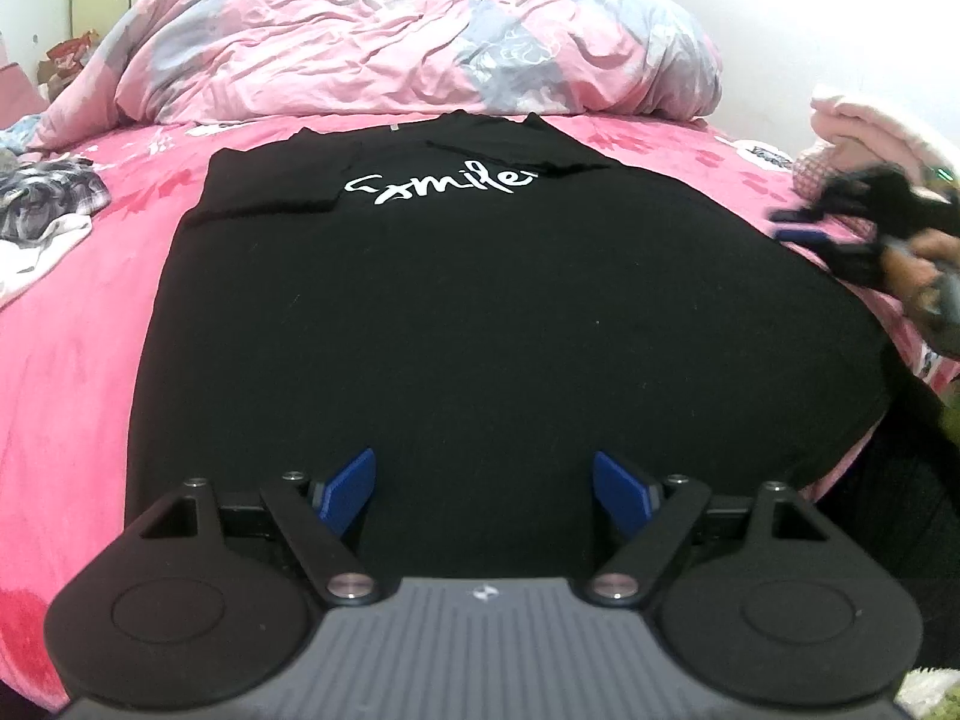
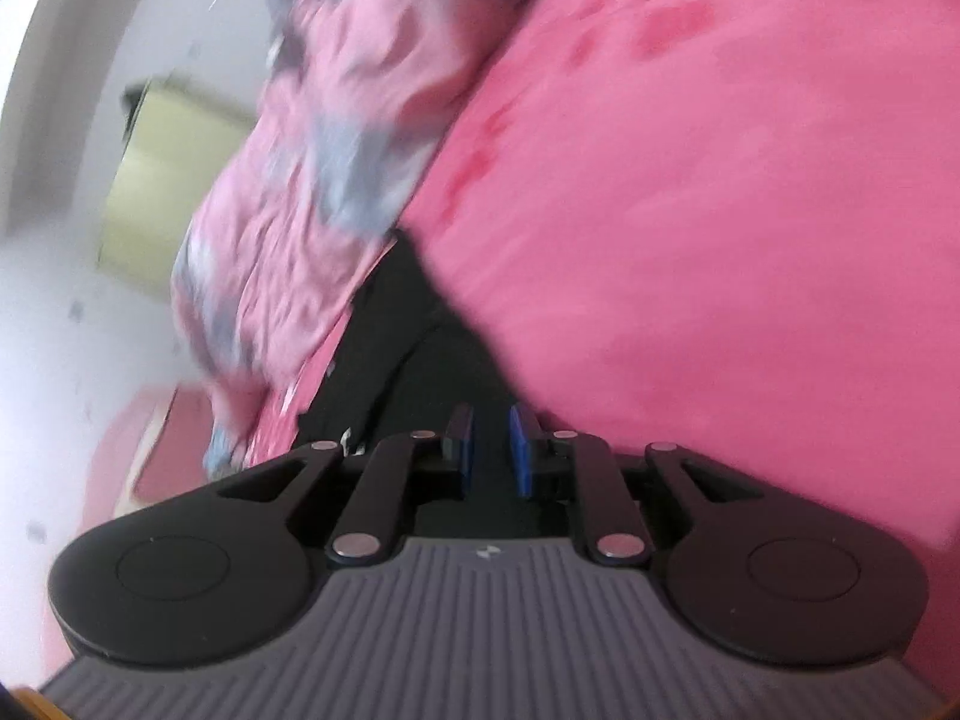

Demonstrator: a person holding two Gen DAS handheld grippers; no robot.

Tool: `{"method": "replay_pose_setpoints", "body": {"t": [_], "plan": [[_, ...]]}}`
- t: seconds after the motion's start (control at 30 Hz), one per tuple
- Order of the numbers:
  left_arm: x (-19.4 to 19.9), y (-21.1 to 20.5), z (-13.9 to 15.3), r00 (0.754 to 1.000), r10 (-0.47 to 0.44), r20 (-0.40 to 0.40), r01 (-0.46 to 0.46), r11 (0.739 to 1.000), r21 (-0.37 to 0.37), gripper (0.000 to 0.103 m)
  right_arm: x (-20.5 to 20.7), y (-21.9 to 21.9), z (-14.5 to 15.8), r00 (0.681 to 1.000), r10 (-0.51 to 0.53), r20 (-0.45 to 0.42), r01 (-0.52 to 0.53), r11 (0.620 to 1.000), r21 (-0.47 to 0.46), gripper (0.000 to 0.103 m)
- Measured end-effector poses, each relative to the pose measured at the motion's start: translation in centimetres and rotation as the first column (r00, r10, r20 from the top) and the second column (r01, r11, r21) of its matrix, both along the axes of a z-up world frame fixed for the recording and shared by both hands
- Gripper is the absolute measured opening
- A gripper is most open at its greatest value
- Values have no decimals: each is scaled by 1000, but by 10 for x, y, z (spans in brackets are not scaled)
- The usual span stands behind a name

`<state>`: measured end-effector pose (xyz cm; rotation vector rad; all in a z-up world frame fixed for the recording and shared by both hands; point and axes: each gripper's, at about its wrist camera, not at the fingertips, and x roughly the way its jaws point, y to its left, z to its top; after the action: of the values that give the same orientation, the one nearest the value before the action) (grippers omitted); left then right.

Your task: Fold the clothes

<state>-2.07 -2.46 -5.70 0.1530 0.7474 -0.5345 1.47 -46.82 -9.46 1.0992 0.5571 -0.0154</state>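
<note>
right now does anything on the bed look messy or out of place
The black t-shirt lies flat, sleeves folded in. Odd bits: a crumpled plaid garment at the bed's left edge and the bunched pink duvet behind.

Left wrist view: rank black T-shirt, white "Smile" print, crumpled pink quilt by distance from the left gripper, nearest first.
1. Black T-shirt: spread flat on the bed, its near hem right under the left gripper.
2. "Smile" print: on the shirt's chest, toward its far end.
3. Pink quilt: heaped beyond the collar, at the back of the bed.
</note>
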Motion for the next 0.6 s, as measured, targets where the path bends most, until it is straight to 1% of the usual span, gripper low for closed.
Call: {"method": "replay_pose_setpoints", "body": {"t": [0.1,0.13,0.23,0.3,0.37,0.4,0.47,0.5,0.53,0.6], "plan": [[-3,0,-1,1000,-4,8,3,1000,7,82,-38,-9,2,999,-40,10,39,996,82,14],[-4,-1,-1,1000,-1,9,1,1000,12,82,-39,-4,5,999,-29,26,27,996,85,14],[-7,-1,0,1000,7,10,-7,1000,24,82,-17,26,15,987,100,126,-117,983,139,15],[-10,2,2,1000,22,-2,-22,1000,17,82,16,60,14,955,236,182,-270,942,197,17],[-12,7,3,999,35,-14,-35,999,7,82,45,98,5,912,364,191,-402,885,233,17],[-13,10,4,999,41,-20,-40,999,1,82,59,116,-2,892,418,173,-449,863,233,17],[-13,16,4,998,49,-27,-49,999,-9,82,75,138,-18,872,477,110,-490,841,231,17],[-13,19,4,998,53,-31,-53,998,-14,82,80,146,-27,864,498,80,-502,833,233,12],[-13,22,4,998,56,-35,-57,998,-20,82,78,149,-30,861,503,77,-507,833,222,11],[-13,28,4,998,58,-41,-59,998,-39,82,65,151,-25,835,540,110,-550,808,210,12]]}}
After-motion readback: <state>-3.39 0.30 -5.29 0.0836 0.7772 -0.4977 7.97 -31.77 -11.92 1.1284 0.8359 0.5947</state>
